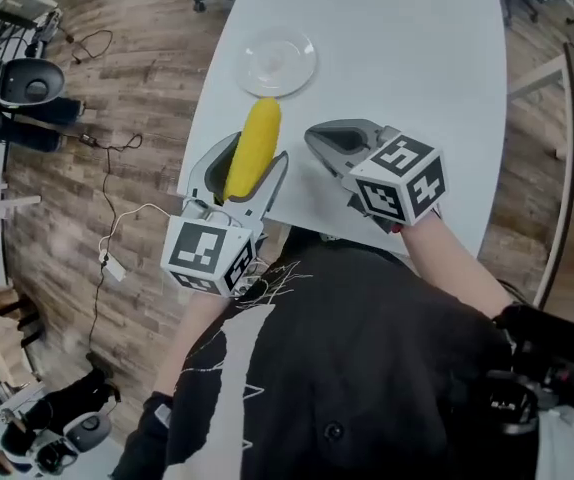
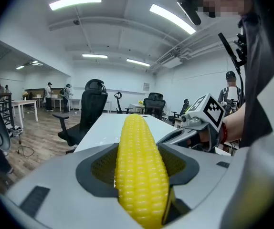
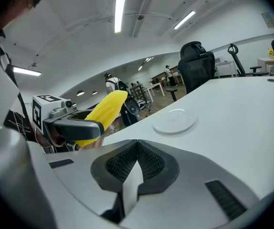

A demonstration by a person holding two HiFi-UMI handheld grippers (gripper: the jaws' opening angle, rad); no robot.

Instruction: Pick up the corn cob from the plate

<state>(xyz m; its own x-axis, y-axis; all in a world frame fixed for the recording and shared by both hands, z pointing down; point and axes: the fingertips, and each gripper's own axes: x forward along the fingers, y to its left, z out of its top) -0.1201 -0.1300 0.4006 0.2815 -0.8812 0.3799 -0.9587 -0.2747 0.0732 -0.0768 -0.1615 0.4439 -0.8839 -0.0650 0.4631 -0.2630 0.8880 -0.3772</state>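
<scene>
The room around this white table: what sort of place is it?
Probably an open-plan office or lab workspace: black office chairs stand about, the long table sits on a wood floor, and strip lights run across the ceiling.

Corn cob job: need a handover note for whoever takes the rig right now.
Left gripper: shut on the corn, which lies lengthwise between the jaws with its tip sticking out ahead.
Right gripper: jaws together, empty, just right of the left one.
Plate: empty, on the table ahead of both grippers.
Done: corn is off the plate and held in the air.
Left: pick looks complete; just keep the grip.
</scene>
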